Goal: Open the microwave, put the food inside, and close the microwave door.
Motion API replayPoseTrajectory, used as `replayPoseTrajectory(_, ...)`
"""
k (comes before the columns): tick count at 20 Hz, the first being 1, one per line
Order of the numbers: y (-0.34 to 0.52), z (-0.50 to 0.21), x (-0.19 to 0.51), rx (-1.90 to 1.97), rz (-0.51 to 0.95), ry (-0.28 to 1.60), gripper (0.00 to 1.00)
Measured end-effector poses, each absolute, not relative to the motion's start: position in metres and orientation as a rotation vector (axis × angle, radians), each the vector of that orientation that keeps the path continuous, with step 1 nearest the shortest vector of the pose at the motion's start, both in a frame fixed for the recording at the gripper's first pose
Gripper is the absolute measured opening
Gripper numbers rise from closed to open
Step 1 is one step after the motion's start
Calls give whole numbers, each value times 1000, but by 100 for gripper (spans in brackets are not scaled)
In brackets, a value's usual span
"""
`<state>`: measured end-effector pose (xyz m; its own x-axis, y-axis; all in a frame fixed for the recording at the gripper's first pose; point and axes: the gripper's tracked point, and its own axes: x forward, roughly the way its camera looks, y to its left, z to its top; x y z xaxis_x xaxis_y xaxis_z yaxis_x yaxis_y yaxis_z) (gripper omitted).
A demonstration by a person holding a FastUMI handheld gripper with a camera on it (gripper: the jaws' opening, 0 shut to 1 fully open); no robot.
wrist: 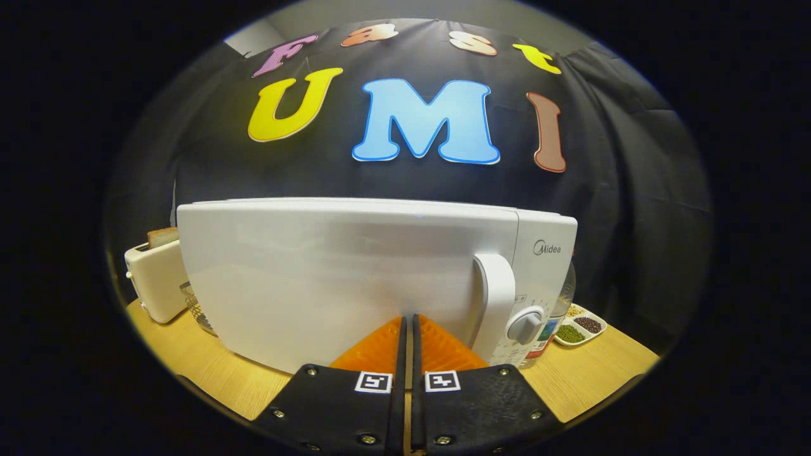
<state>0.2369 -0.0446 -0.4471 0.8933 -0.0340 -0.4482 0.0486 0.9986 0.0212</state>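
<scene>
A white microwave (355,278) stands on the wooden table right in front of me, its door closed. Its vertical white handle (497,304) runs down the door's right side, next to a grey knob (526,326) on the control panel. My gripper (408,320) is shut, the two fingers side by side with only a thin slit and nothing held. The fingertips sit against or just short of the lower part of the door, a little left of the handle.
A cream toaster (155,278) with a slice of bread in it stands left of the microwave, a wire basket (196,310) beside it. Right of the microwave are a clear bottle (561,310) and a white divided dish (580,326) of beans. The wooden table (595,373) extends right.
</scene>
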Motion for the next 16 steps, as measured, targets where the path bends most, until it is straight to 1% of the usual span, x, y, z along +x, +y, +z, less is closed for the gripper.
replayPoseTrajectory(5,-36,-405,197,71,-7,443,5)
replayPoseTrajectory(13,-35,-311,118,127,11,414,5)
replayPoseTrajectory(16,-32,-268,91,123,47,386,5)
